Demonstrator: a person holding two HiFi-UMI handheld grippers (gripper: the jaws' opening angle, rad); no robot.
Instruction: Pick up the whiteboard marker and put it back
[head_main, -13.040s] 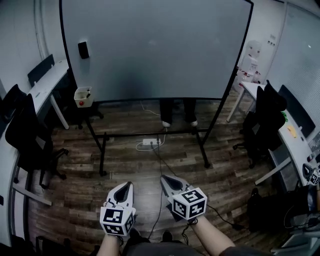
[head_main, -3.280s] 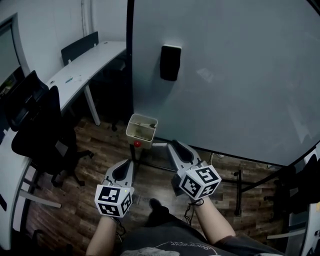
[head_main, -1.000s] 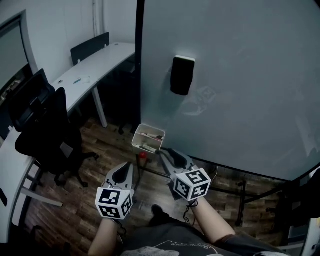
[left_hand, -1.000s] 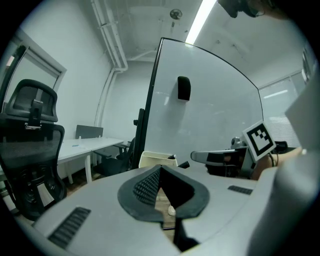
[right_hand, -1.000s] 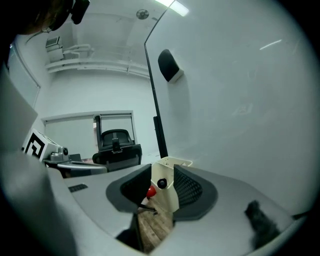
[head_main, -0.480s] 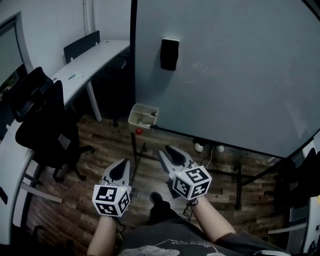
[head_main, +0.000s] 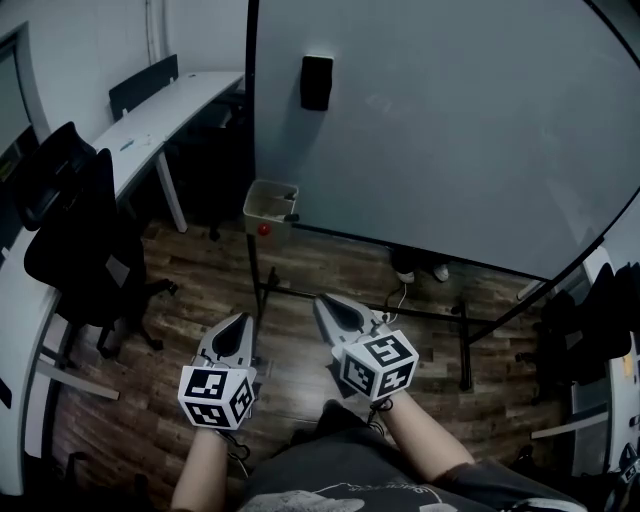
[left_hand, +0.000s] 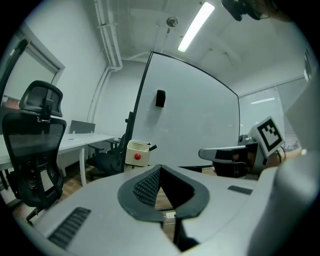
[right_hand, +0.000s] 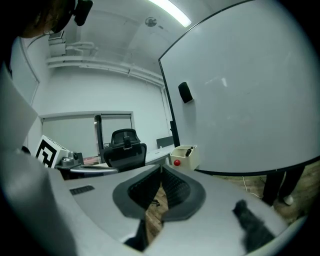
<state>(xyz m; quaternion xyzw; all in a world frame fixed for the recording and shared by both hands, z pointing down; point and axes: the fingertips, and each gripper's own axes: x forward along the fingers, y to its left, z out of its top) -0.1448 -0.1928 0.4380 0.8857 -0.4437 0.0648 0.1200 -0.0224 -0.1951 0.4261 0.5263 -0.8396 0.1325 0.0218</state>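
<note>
An office chair (head_main: 75, 240) stands at the far left. The left gripper (head_main: 242, 318) hangs over the wood floor, jaws together and empty. Ahead of it, well apart, a cream box (head_main: 270, 184) hangs at the whiteboard's (head_main: 450, 130) lower left corner, the whiteboard marker (left_hand: 151, 147) sticking out of it. The right gripper (head_main: 322, 300) has just been closing its jaws; they meet with nothing between them.

white box (head_main: 268, 204) hung at lower corner of whiteboard (head_main: 450, 130) | left gripper (head_main: 240, 321), right gripper (head_main: 326, 303) well short of it | right's jaws were just closing, empty
</note>
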